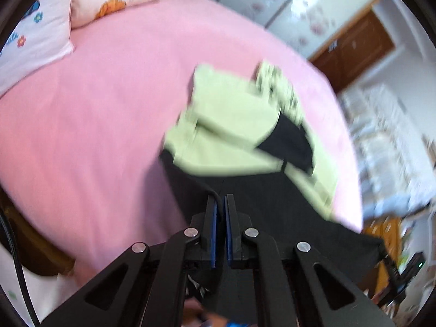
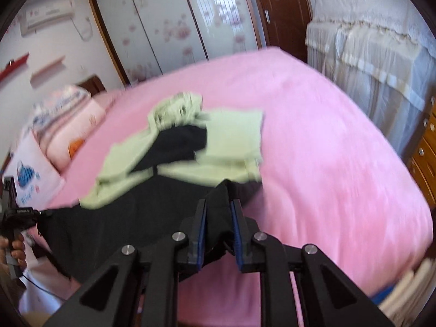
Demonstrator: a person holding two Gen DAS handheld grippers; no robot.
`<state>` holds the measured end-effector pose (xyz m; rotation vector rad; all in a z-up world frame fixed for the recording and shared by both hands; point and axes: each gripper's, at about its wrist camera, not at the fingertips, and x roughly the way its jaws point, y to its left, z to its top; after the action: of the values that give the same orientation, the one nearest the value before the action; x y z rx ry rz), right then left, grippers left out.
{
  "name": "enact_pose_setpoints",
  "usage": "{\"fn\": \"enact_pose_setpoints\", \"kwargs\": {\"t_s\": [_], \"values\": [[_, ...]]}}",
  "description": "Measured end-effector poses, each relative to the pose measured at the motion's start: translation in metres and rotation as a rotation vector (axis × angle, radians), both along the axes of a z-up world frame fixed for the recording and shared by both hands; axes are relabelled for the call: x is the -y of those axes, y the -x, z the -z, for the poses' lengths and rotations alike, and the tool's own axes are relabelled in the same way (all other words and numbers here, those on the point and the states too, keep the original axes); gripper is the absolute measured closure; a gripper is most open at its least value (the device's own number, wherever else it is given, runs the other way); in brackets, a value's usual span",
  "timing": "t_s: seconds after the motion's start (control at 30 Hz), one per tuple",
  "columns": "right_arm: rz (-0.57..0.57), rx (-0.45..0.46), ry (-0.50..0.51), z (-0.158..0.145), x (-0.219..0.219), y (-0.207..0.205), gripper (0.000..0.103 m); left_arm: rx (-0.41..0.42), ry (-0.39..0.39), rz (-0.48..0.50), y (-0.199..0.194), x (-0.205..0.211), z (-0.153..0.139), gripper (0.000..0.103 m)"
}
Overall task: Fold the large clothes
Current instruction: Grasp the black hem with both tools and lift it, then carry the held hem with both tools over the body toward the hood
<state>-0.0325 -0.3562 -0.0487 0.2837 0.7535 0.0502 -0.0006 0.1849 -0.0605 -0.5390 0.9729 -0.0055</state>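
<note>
Left gripper [image 1: 220, 204] pinches the black garment [image 1: 245, 190] edge, pads nearly together. Right gripper [image 2: 218, 207] clamps a bunched fold of it above the pink bed [image 2: 327, 136]. Pale green clothes [image 2: 231, 136] lie beyond.

A wide bed [image 2: 340, 163] under a pink sheet fills the middle of both views. Pillows [image 1: 41, 35] with flower prints lie at the upper left of the left wrist view. Behind the bed stands a wardrobe [image 2: 169, 27] with glossy floral sliding doors, reflecting window light. An air conditioner [image 2: 49, 13] hangs at upper left, a brown door [image 2: 283, 8] at upper centre, and lace-covered furniture [image 2: 376, 54] at right.
</note>
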Motion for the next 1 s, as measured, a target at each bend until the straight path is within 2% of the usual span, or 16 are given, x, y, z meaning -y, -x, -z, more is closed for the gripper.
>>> {"fn": "enact_pose_setpoints", "kwargs": {"t_s": [0.13,0.23,0.33,0.43,0.5,0.6,0.7,0.77,0.83,0.87,0.93,1.0], "values": [[0.026,0.028,-0.005,-0.020,0.009,-0.080,0.088,0.078,-0.037,-0.051,-0.061,-0.002,-0.029,0.101],[0.048,0.024,0.009,-0.021,0.010,-0.145,0.088,0.104,-0.060,-0.081,-0.129,-0.008,-0.036,0.101],[0.087,-0.005,0.044,-0.009,0.007,-0.211,0.088,0.116,-0.140,-0.113,-0.193,-0.015,-0.031,0.101],[0.152,-0.055,0.092,0.015,0.005,-0.265,0.091,0.086,-0.181,-0.129,-0.250,-0.016,-0.013,0.101],[0.188,-0.078,0.131,0.033,0.006,-0.295,0.098,0.087,-0.180,-0.111,-0.273,-0.017,-0.006,0.101],[0.228,-0.137,0.166,0.063,0.007,-0.328,0.101,0.083,-0.238,-0.081,-0.292,-0.014,0.006,0.101],[0.219,-0.246,0.154,0.103,0.011,-0.351,0.101,0.023,-0.299,-0.012,-0.300,-0.010,0.031,0.094],[0.215,-0.293,0.148,0.119,0.011,-0.351,0.101,-0.030,-0.298,0.038,-0.300,-0.011,0.050,0.087],[0.202,-0.312,0.112,0.126,0.012,-0.346,0.100,-0.064,-0.263,0.084,-0.293,-0.012,0.068,0.084],[0.188,-0.315,0.078,0.129,0.015,-0.342,0.099,-0.085,-0.246,0.100,-0.286,-0.013,0.079,0.079],[0.171,-0.315,0.045,0.131,0.019,-0.337,0.092,-0.112,-0.228,0.115,-0.273,-0.017,0.094,0.076],[0.158,-0.306,0.038,0.129,0.022,-0.328,0.076,-0.144,-0.215,0.128,-0.260,-0.020,0.109,0.076]]}}
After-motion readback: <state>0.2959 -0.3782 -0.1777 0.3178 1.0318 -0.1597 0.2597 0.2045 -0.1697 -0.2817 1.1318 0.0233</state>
